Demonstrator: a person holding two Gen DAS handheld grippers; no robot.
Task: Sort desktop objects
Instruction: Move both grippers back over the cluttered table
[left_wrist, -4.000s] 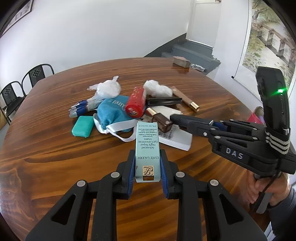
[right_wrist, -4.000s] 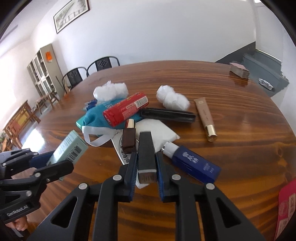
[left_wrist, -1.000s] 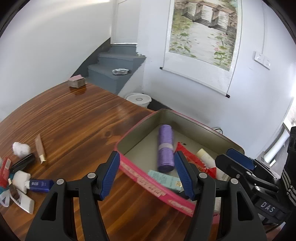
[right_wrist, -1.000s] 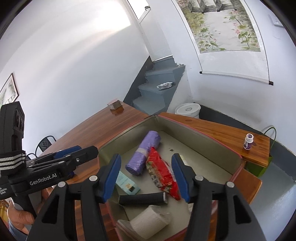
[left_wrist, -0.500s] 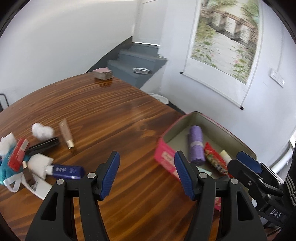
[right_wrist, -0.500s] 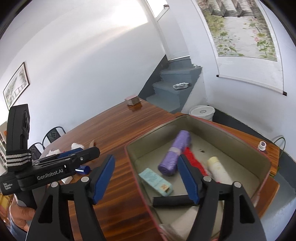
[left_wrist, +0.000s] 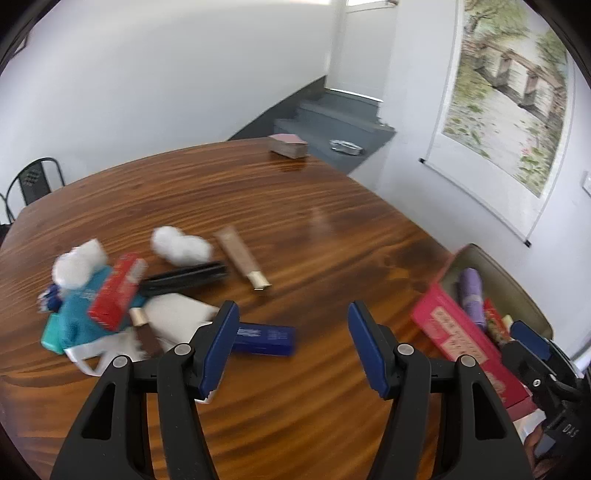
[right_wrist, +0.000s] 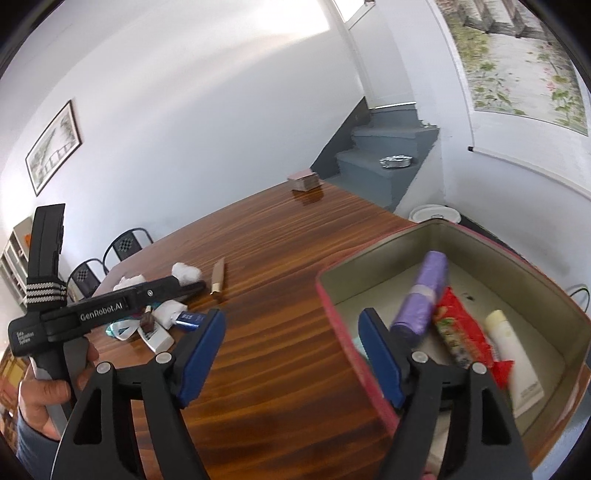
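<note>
The things left to sort lie in a loose heap on the desk (left_wrist: 295, 206): a dark blue tube (left_wrist: 264, 338) at the near edge, a white pouch (left_wrist: 177, 317) beside it, a red tube (left_wrist: 118, 291) resting on a teal cloth bag (left_wrist: 79, 314), a long black case (left_wrist: 184, 278), a beige tube with a gold cap (left_wrist: 242, 260) and two cotton wads (left_wrist: 181, 245). The pink-walled box (right_wrist: 369, 369) at the desk's edge, well apart from the heap, already holds a purple roll (right_wrist: 421, 295), a red packet (right_wrist: 461, 339) and a cream tube (right_wrist: 506, 343).

The left tongs (left_wrist: 291, 347) stand apart with nothing between them, aimed just right of the blue tube. The right tongs (right_wrist: 291, 354) have just been opening and are empty too, straddling the box's near wall.

The step in hand looks like the reach for the next pieces. The blue tube is the cleanest pick: it lies free at the heap's edge, so the left tongs should shift left and close across its narrow width, not its length. The beige tube lies alone and suits the right tongs. Leave the red tube until the things under it are clear, since it may roll off the cloth.
</note>
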